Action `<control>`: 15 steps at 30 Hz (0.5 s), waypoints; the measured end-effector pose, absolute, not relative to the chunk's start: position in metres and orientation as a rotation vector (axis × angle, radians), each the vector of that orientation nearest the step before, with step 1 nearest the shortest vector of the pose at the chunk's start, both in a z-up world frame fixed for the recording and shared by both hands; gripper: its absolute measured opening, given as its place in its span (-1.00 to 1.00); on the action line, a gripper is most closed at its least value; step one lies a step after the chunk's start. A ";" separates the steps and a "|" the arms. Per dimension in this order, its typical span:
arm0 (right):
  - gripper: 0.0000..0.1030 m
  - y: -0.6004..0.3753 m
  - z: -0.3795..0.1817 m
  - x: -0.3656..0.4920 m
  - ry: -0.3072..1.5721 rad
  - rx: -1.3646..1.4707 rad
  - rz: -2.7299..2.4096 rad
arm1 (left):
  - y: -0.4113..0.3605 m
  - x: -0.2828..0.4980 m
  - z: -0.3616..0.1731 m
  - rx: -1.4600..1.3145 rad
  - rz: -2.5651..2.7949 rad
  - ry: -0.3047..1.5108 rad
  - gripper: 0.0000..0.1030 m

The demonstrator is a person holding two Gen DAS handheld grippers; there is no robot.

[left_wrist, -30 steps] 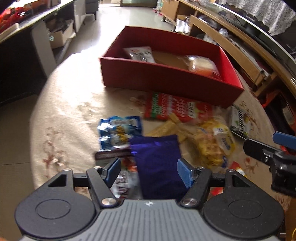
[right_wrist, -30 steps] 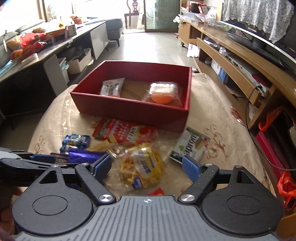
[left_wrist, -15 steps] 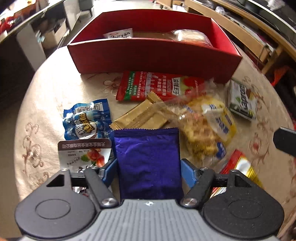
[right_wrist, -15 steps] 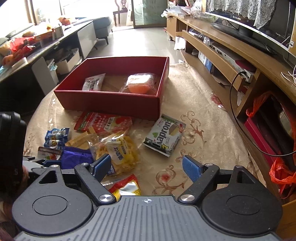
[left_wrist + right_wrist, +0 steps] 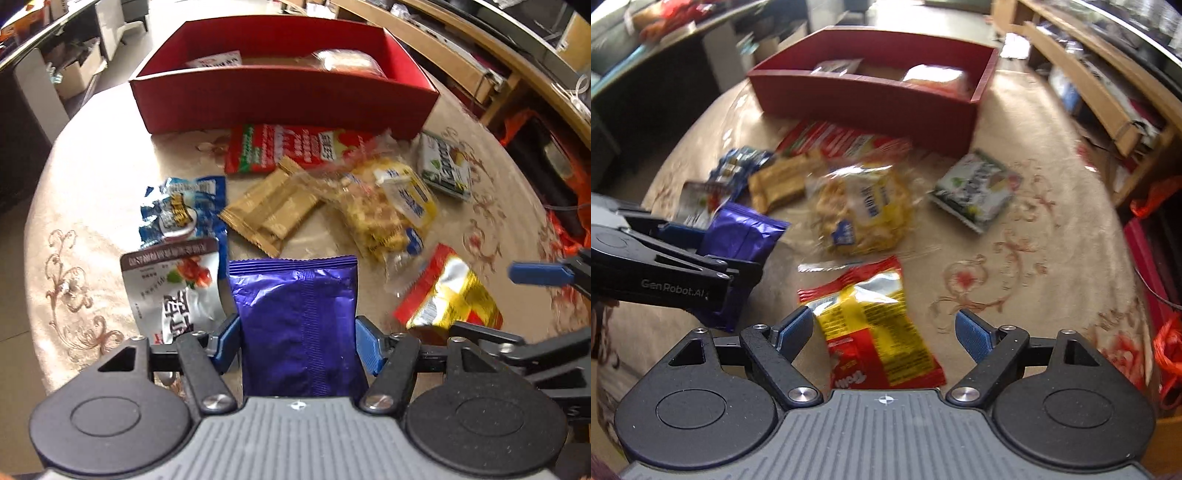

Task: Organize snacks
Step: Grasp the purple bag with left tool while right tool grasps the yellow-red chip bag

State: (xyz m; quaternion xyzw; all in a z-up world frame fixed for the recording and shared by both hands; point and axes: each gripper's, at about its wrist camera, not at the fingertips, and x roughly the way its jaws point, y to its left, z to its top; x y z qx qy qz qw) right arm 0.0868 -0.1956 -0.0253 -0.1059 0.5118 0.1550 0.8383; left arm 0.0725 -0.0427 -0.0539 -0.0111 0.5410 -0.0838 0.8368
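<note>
The left gripper (image 5: pixel 297 341) is closing, its blue pads at the sides of the purple packet (image 5: pixel 299 317); it should squeeze only until the foil is firm, not crushed. Just beside it the right gripper (image 5: pixel 884 330) stands wide with nothing held, the red-and-yellow packet (image 5: pixel 875 317) flat on the tablecloth (image 5: pixel 1015 236) between its fingers, so it should settle low and centred before pinching. Beyond the other loose snacks, the red box (image 5: pixel 280 96) waits, two items already inside.

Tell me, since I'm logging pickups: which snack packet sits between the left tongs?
The purple foil packet. The left tongs are closing on its two sides; every other packet lies loose on the tablecloth.
</note>
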 end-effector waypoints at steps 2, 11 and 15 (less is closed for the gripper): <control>0.72 -0.188 -0.033 0.089 1.097 -0.272 0.346 | -0.044 0.072 -0.059 -0.005 -0.187 1.160 0.16; 1.00 -0.186 -0.058 0.097 1.139 -0.327 0.321 | -0.050 0.069 -0.065 0.080 -0.205 1.137 0.40; 1.00 -0.189 -0.061 0.097 1.145 -0.294 0.321 | -0.050 0.069 -0.066 0.081 -0.202 1.134 0.46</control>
